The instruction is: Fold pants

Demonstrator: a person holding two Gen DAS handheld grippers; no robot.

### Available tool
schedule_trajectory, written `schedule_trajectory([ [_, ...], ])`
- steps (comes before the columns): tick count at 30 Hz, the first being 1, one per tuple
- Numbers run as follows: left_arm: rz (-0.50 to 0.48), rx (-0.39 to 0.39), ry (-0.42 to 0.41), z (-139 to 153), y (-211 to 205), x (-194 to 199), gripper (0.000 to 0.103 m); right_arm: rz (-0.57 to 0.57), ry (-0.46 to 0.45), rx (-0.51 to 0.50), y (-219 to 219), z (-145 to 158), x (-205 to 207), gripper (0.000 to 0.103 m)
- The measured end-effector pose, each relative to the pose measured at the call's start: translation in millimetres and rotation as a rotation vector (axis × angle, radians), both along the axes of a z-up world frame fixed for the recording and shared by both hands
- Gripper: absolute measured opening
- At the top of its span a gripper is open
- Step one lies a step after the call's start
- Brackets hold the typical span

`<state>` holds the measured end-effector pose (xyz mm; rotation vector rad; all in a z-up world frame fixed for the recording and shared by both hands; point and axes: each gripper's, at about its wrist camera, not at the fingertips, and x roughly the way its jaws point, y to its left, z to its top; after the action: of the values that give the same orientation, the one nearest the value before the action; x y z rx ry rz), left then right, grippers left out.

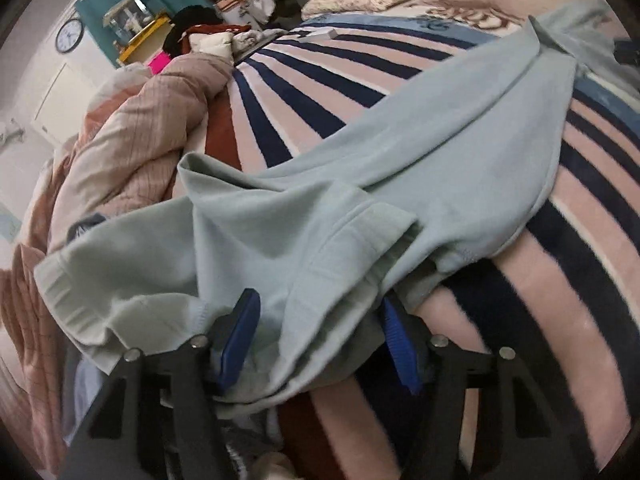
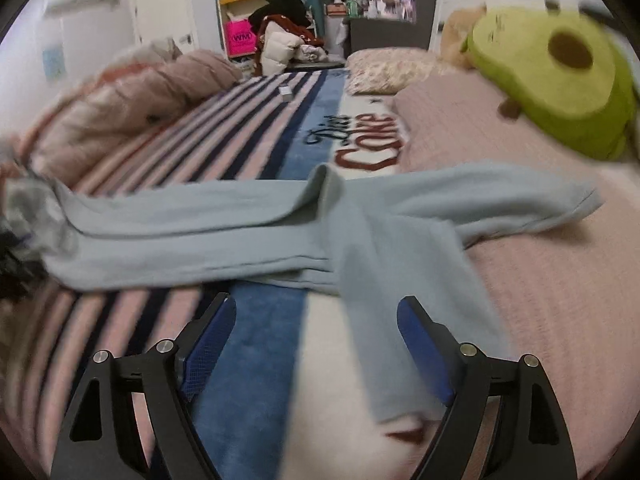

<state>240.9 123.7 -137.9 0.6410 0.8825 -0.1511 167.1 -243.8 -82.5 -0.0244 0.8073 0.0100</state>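
- The pale blue pants (image 1: 400, 184) lay stretched across the striped blanket (image 1: 320, 80) on the bed, one leg folded over the other.
- The left gripper (image 1: 320, 320) stood apart around the bunched waistband, pads not pressing on the cloth.
- The right gripper (image 2: 316, 320) was spread wide, a pant leg end lying loosely between its fingers (image 2: 424, 348).
- A green avocado plush (image 2: 560, 80) sat near the pillow (image 2: 384, 68).

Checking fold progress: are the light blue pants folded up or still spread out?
Partly folded, not finished: the light blue pants lie lengthwise across the bed with the legs stacked, one leg end flopped crosswise.
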Motion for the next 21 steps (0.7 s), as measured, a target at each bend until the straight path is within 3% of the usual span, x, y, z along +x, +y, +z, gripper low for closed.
schedule_trajectory([
  [4,0.006,-0.016,0.020,10.3,15.0,-0.5,0.055,0.019,0.029,-0.153,7.2,-5.5,-5.7,0.080],
  [7,-0.023,0.013,-0.027,14.7,17.7,4.3,0.037,0.037,0.087,-0.155,3.0,-14.8,-8.4,0.080],
  [11,-0.028,-0.084,0.011,14.8,16.9,17.3,0.015,0.054,0.136,-0.191,0.3,-32.5,-12.6,0.080],
  [14,-0.002,-0.090,-0.004,11.2,13.4,25.5,0.008,0.061,0.170,-0.251,1.5,-46.6,-12.1,0.078],
  [19,0.097,-0.157,-0.139,28.8,26.6,29.6,0.006,0.040,0.087,-0.465,8.4,-52.7,-11.8,0.076],
  [21,0.139,-0.185,-0.183,36.9,35.5,30.8,0.006,0.059,0.096,-0.490,12.3,-57.1,-9.7,0.066],
])
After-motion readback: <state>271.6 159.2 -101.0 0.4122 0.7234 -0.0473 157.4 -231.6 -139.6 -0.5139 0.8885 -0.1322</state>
